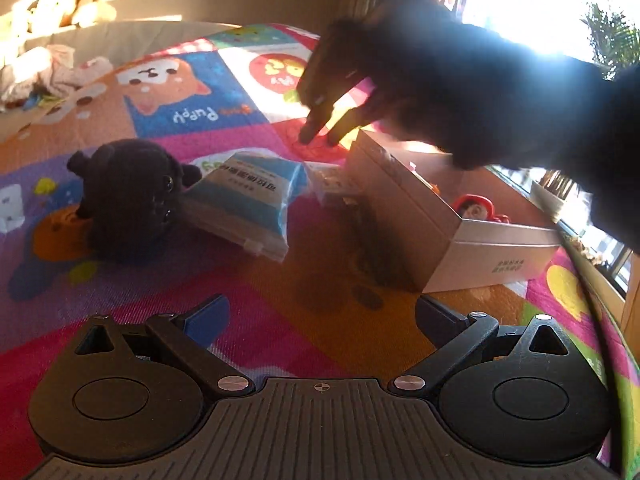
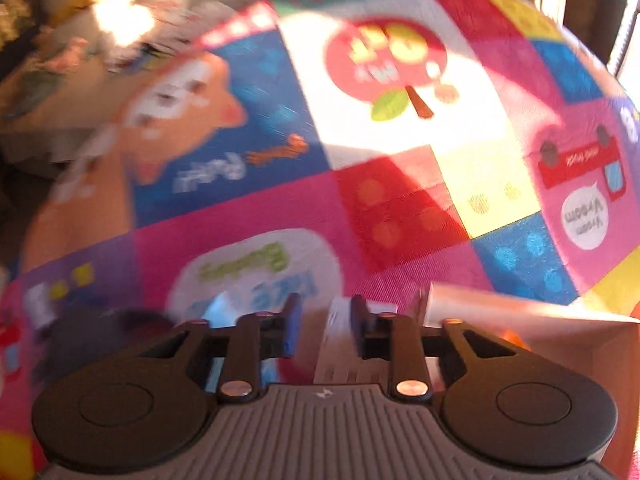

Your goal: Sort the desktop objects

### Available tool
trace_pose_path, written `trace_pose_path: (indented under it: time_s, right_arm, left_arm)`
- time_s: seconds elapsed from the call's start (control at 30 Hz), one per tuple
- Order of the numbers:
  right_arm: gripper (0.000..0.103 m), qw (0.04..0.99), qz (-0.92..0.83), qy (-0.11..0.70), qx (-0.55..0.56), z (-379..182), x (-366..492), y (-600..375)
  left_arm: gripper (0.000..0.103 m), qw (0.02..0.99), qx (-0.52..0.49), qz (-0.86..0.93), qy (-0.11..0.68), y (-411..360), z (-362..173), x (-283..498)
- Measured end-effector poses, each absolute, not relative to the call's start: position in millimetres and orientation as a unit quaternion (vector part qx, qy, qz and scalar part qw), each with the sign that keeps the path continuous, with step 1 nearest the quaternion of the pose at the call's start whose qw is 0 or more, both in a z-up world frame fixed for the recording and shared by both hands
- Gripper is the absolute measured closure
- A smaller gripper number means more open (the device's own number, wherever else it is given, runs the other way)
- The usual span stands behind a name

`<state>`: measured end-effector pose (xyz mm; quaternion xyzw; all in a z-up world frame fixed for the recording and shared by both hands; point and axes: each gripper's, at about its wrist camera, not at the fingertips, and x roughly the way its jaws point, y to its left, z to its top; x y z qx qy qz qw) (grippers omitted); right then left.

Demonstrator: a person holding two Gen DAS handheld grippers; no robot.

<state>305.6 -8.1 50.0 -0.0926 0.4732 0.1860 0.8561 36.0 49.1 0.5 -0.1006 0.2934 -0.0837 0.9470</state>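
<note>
Underneath everything lies a bright patchwork play mat (image 1: 248,272), bare between the left gripper's (image 1: 322,314) jaws, which stand spread wide with nothing in them. Ahead and to the right of those jaws sits an open cardboard box (image 1: 440,240) holding a red toy (image 1: 474,206). Ahead and to the left sits a black plush toy (image 1: 124,196), and just beside it, nearer the jaws' centre line, a bagged flat pack with blue print (image 1: 248,196). Farther out, a small white box (image 1: 330,186) lies against the cardboard box's far end. The right gripper (image 2: 323,330) is blurred – its jaws are drawn close together, empty, and the small white box shows just beyond and below the gap between them.
</note>
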Motion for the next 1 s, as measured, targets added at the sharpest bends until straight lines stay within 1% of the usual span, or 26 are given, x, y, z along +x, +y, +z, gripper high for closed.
trace_pose_path:
  time_s: [0.13, 0.2, 0.3, 0.5, 0.53, 0.6, 0.67, 0.73, 0.8, 0.9, 1.0]
  right_arm:
    - [0.082, 0.844, 0.179, 0.488, -0.131, 32, 318, 11]
    - [0.082, 0.839, 0.186, 0.492, -0.137, 32, 315, 13]
    - [0.082, 0.815, 0.219, 0.527, -0.101, 38, 303, 4]
    - [0.083, 0.765, 0.286, 0.572, -0.082, 35, 243, -23]
    - [0.089, 0.753, 0.301, 0.581, -0.077, 30, 230, -30]
    - [0.089, 0.735, 0.331, 0.587, -0.073, 26, 202, -41]
    - [0.089, 0.743, 0.346, 0.566, -0.083, 30, 173, -52]
    - [0.089, 0.763, 0.362, 0.525, -0.107, 40, 149, -59]
    - [0.088, 0.782, 0.354, 0.500, -0.115, 53, 144, -62]
    - [0.084, 0.804, 0.324, 0.490, -0.090, 68, 171, -60]
    - [0.084, 0.827, 0.279, 0.475, -0.113, 70, 212, -36]
  left_arm:
    - [0.001, 0.946, -0.109, -0.089, 0.293, 52, 0, 35]
    - [0.001, 0.946, -0.109, -0.089, 0.291, 52, 0, 35]
    - [0.001, 0.948, -0.103, -0.089, 0.286, 50, 1, 34]
    - [0.001, 0.952, -0.066, -0.090, 0.284, 40, 4, 26]
    - [0.001, 0.952, -0.058, -0.094, 0.286, 37, 4, 24]
    - [0.001, 0.950, -0.046, -0.104, 0.292, 32, 4, 18]
    - [0.001, 0.948, -0.038, -0.109, 0.296, 29, 4, 13]
    - [0.000, 0.947, -0.038, -0.104, 0.301, 29, 3, 14]
    - [0.000, 0.944, -0.044, -0.094, 0.314, 30, 1, 20]
    - [0.000, 0.939, -0.051, -0.084, 0.330, 31, -1, 28]
    - [0.000, 0.941, -0.049, -0.080, 0.326, 31, -1, 25]
